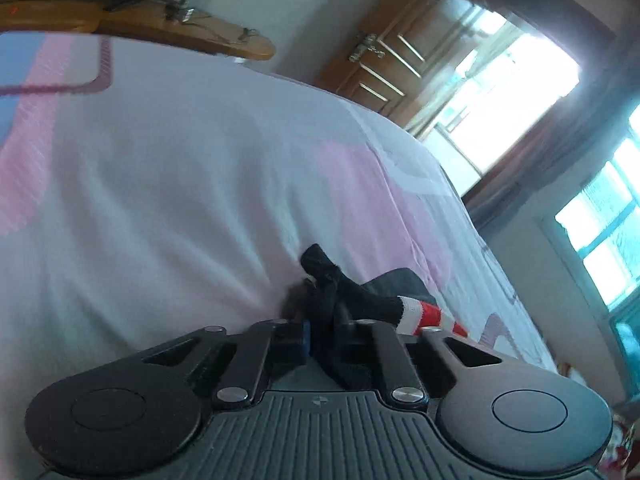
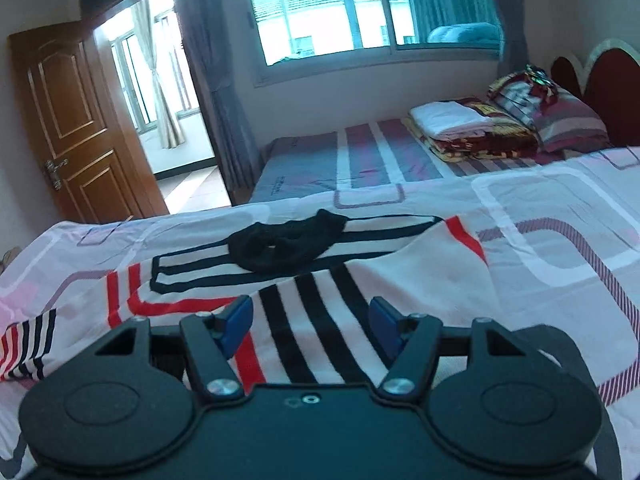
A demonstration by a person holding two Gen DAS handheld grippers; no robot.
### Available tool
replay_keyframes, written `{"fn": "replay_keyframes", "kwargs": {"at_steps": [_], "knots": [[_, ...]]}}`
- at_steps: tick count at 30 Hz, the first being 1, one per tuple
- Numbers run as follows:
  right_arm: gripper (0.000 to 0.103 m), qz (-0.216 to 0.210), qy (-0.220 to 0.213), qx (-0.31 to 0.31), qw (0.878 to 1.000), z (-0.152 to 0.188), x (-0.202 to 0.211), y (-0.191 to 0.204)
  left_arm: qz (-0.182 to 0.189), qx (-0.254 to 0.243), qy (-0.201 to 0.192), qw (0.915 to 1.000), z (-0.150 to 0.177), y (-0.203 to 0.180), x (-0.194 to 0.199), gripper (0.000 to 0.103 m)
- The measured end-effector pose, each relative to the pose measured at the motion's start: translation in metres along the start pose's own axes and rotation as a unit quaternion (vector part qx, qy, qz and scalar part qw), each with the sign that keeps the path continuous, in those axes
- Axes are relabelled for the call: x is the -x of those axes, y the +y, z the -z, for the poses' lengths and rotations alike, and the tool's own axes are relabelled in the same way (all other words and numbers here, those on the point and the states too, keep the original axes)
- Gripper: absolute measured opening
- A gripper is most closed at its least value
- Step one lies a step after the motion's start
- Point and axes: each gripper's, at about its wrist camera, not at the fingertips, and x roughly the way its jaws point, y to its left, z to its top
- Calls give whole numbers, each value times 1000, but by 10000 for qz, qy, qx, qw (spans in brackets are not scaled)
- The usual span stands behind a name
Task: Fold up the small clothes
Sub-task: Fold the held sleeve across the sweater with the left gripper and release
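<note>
The left hand-held gripper [image 1: 320, 336] pinches a black garment [image 1: 336, 280] above the bed [image 1: 180, 160]; the right hand-held gripper [image 2: 310, 322] gapes wide over a striped garment [image 2: 312, 320], seemingly unfolded, black underwear [image 2: 286, 246] lying on it.

Striped garment [image 2: 320, 320] — spread flat, crumpled

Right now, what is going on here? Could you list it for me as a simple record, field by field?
Place: bedroom, work done on a bed sheet
Left gripper: shut on a black sock with a red-and-white cuff
Right gripper: open, hovering over a striped shirt, holding nothing
Striped shirt: white with black and red stripes, spread on the bed, partly folded over
Black garment: small, crumpled, lying on the shirt
Background: folded blankets on a second bed, wooden door open
</note>
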Motion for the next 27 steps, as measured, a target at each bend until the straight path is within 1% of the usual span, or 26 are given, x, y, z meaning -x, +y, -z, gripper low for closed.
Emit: {"fn": "replay_keyframes", "kwargs": {"at_steps": [1,2,3,4,5,7,8,9,10,11,13,14,15,16,18,20,22,24,25,26,27], "knots": [[63,16,4,-57,10000,2,0,-3,-8,-72,18,10000,-2,-3,3,6],[63,29,10,-94,10000,4,1,-6,9,-177,-46,9998,-4,-11,10,5],[63,55,17,-125,9999,6,1,-8,119,-312,-153,9993,-5,-22,20,5],[63,82,13,-152,9998,9,2,-11,367,-572,-274,9973,-2,-44,32,5],[63,96,-2,-177,9998,11,4,-14,633,-907,-335,9933,5,-67,45,5],[63,122,-78,-256,9996,16,9,-21,1179,-1708,-268,9779,31,-125,62,5],[63,154,-126,-327,9993,19,12,-26,1486,-2112,-124,9660,50,-158,67,5],[63,181,-166,-409,9989,21,14,-30,1691,-2424,-15,9553,68,-184,71,5],[63,206,-202,-511,9983,22,17,-36,1903,-2708,105,9436,91,-212,74,5],[63,222,-217,-584,9978,22,20,-41,2080,-2899,283,9338,111,-236,76,5],[63,228,-252,-692,9970,20,27,-52,2359,-3182,564,9165,150,-278,79,5],[63,234,-291,-728,9966,18,32,-59,2452,-3349,660,9074,171,-299,82,5],[63,250,-328,-753,9963,17,36,-66,2527,-3453,755,9007,191,-319,84,5],[63,274,-369,-797,9958,15,41,-74,2598,-3490,878,8961,208,-335,85,5],[63,308,-429,-928,9943,13,52,-92,2670,-3649,1195,8839,247,-366,87,5],[63,382,-502,-1054,9924,13,63,-112,2690,-3936,1395,8679,288,-393,92,5],[64,418,-527,-1219,9903,15,71,-131,2672,-4183,1546,8542,324,-411,101,5],[64,434,-511,-1463,9870,18,75,-151,2620,-4421,1630,8422,357,-422,112,5],[64,420,-490,-1582,9853,21,76,-159,2631,-4516,1730,8348,373,-424,116,6],[65,384,-464,-1708,9835,22,77,-167,2705,-4609,1886,8239,386,-427,117,6],[67,342,-442,-1820,9817,23,76,-172,2707,-4708,1908,8177,393,-421,125,19]]}}
